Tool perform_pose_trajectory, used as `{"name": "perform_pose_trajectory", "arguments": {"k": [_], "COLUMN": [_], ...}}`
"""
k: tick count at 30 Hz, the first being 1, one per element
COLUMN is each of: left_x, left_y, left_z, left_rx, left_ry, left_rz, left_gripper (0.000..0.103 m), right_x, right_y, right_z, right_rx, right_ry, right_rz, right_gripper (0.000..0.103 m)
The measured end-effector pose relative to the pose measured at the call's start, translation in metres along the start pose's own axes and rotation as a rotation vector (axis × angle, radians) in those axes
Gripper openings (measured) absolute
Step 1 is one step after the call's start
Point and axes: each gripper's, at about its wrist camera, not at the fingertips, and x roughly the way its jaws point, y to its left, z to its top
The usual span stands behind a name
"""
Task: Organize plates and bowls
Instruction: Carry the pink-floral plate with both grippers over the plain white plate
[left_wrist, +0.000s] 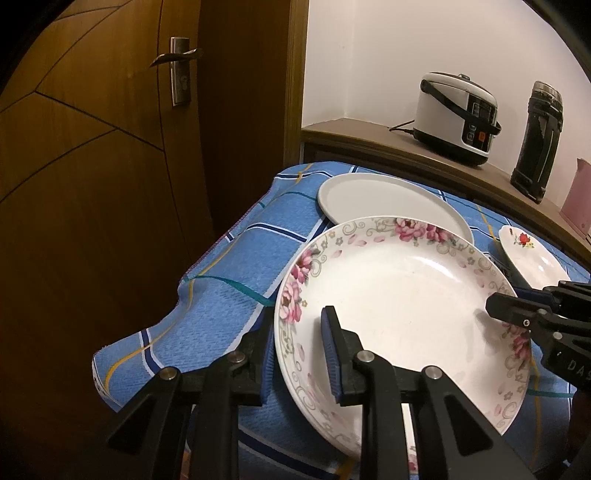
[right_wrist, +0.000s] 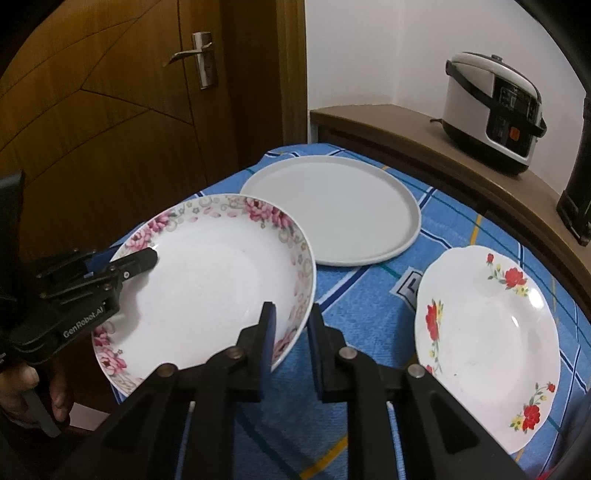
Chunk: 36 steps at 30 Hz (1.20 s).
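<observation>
Both tools are clamped on the pink-flowered plate (right_wrist: 207, 280), my left tool (left_wrist: 299, 350) on its left rim, my right tool (right_wrist: 291, 343) on its right rim, its far edge overlapping the plain grey plate (right_wrist: 332, 206) on the desk (right_wrist: 369, 302); next I'd lift level, both grips matched, to stack it

Glossy ceramic pink-flowered bowl (right_wrist: 207, 280), matt grey plate (right_wrist: 332, 210), woven tablecloth (left_wrist: 221, 266).

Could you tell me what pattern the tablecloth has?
Blue tablecloth checked with white, navy, yellow lines; right wrist view.
</observation>
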Motion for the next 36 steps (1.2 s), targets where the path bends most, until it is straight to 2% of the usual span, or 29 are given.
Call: {"name": "perform_pose_trajectory", "arguments": {"k": [11,36], "left_x": [-0.003,-0.017], "left_y": [0.001,-0.003], "left_z": [0.005,0.03], "left_rx": [-0.009,-0.013], "left_ry": [-0.021,-0.107], "left_rz": [0.011,0.004], "left_gripper": [0.026,0.026], "right_x": [-0.001,-0.022], "right_y": [-0.002,-0.005], "right_z": [-0.003,0.006], "right_rx": [-0.001,0.016], "right_ry": [-0.016,-0.119], "right_rz": [0.016,0.015], "right_gripper": [0.017,0.017]}}
